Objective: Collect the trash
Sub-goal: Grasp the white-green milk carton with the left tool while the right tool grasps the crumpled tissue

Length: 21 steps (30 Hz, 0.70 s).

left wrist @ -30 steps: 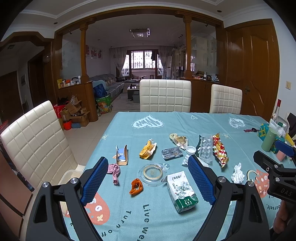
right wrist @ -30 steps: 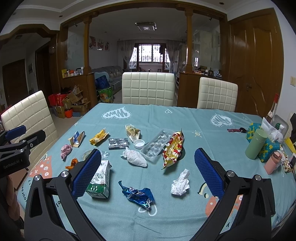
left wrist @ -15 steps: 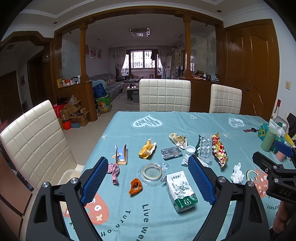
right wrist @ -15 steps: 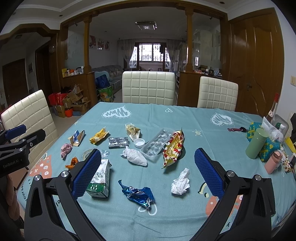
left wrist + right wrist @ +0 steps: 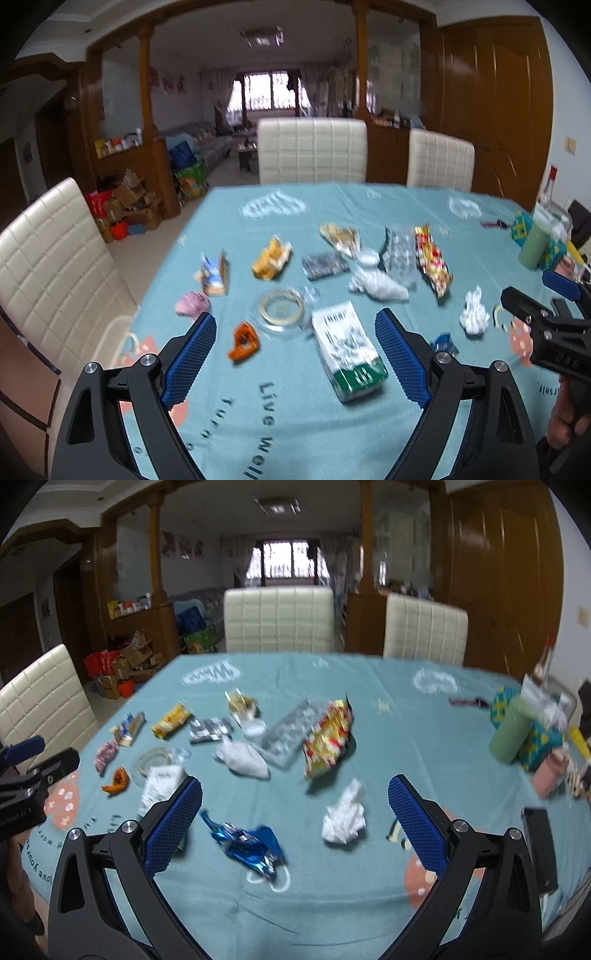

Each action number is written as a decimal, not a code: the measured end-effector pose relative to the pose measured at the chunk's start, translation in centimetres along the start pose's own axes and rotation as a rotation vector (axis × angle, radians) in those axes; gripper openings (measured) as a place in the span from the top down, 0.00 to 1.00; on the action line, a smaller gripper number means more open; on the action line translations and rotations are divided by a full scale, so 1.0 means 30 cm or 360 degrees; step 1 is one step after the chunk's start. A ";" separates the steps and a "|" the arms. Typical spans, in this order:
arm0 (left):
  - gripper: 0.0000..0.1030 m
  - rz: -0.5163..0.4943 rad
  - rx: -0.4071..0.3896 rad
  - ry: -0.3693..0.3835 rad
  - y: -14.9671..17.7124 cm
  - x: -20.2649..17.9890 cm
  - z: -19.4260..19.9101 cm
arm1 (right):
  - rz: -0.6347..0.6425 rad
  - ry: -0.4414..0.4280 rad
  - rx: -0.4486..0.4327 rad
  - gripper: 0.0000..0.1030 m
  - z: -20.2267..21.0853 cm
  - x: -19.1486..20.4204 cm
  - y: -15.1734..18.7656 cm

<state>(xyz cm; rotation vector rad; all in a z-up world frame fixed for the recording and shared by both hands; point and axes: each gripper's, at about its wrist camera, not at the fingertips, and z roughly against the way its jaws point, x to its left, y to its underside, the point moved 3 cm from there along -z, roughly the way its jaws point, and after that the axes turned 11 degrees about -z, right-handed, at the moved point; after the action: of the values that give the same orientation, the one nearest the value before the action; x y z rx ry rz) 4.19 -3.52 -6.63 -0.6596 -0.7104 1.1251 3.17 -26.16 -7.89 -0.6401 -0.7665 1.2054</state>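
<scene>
1. Left gripper (image 5: 295, 354) hangs over the near edge of the table (image 5: 369, 206), tongs wide, empty. The orange scrap (image 5: 243, 340) and the carton (image 5: 347, 356) lie between them, lower down on the cloth.
2. Right gripper (image 5: 295, 819) is also wide and empty, above the blue wrapper (image 5: 247, 843) and the tissue (image 5: 345, 818).
3. Nothing looks collected yet; this seems the approach. Next, each hand must drop onto one piece and close. No bin shows, so I cannot tell where the trash goes.
4. More wrappers lie mid-table; a green bottle (image 5: 511, 734) stands far right.
5. Teal printed cloth, cream chairs (image 5: 312, 149), wood-panelled room, both views blurred.
</scene>
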 end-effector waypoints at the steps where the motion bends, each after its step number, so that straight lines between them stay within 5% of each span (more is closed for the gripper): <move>1: 0.17 -0.0017 0.0052 0.0029 0.016 -0.024 -0.037 | -0.0032 0.0006 0.0041 0.04 -0.025 -0.026 0.006; 12: 0.17 -0.0109 0.0357 0.0100 0.103 -0.174 -0.298 | -0.0208 0.0170 0.0360 0.04 -0.261 -0.282 0.088; 20: 0.17 -0.0048 0.0504 0.0131 0.144 -0.162 -0.407 | -0.0162 0.0102 0.0418 0.05 -0.352 -0.233 0.099; 21: 0.17 -0.0043 0.0513 0.0147 0.146 -0.160 -0.411 | -0.0136 0.0094 0.0424 0.15 -0.362 -0.214 0.103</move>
<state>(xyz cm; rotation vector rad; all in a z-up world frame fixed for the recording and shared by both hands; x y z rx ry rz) 10.12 -8.15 -18.35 -0.4234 -0.4441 1.1454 9.02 -31.99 -17.91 -0.4173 -0.5659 1.1801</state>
